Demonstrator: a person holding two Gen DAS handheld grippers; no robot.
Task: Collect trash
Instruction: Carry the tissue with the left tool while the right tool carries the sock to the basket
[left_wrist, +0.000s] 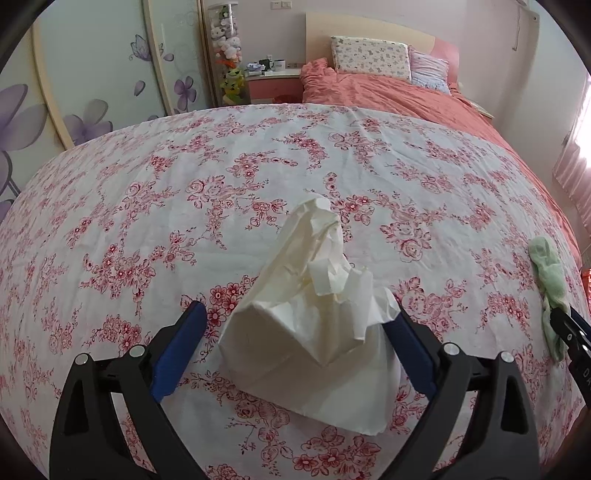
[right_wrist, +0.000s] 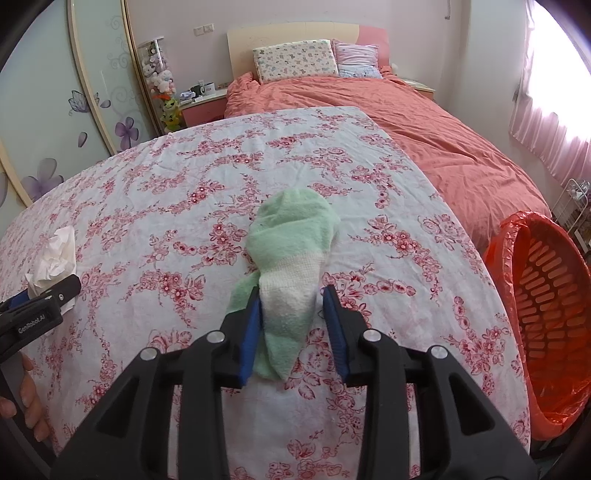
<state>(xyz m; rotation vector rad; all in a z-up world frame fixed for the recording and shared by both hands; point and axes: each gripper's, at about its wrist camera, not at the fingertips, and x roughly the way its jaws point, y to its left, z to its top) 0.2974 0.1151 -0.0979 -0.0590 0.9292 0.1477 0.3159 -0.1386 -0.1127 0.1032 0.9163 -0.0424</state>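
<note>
A crumpled white tissue (left_wrist: 314, 306) lies on the floral cloth (left_wrist: 184, 184). My left gripper (left_wrist: 299, 314) is open, its blue-padded fingers either side of the tissue, the right one touching it. The tissue also shows at the left in the right wrist view (right_wrist: 55, 254). A green and white sock (right_wrist: 291, 266) lies on the cloth. My right gripper (right_wrist: 291, 295) is open around the sock's white band, left pad touching it. The sock also shows at the right in the left wrist view (left_wrist: 548, 280).
An orange slatted basket lined with an orange bag (right_wrist: 546, 317) stands off the cloth's right edge. Beyond lies a bed with a coral duvet (right_wrist: 424, 122) and pillows (right_wrist: 295, 61). A wardrobe (left_wrist: 92, 74) and nightstand (left_wrist: 273, 85) stand at the back left.
</note>
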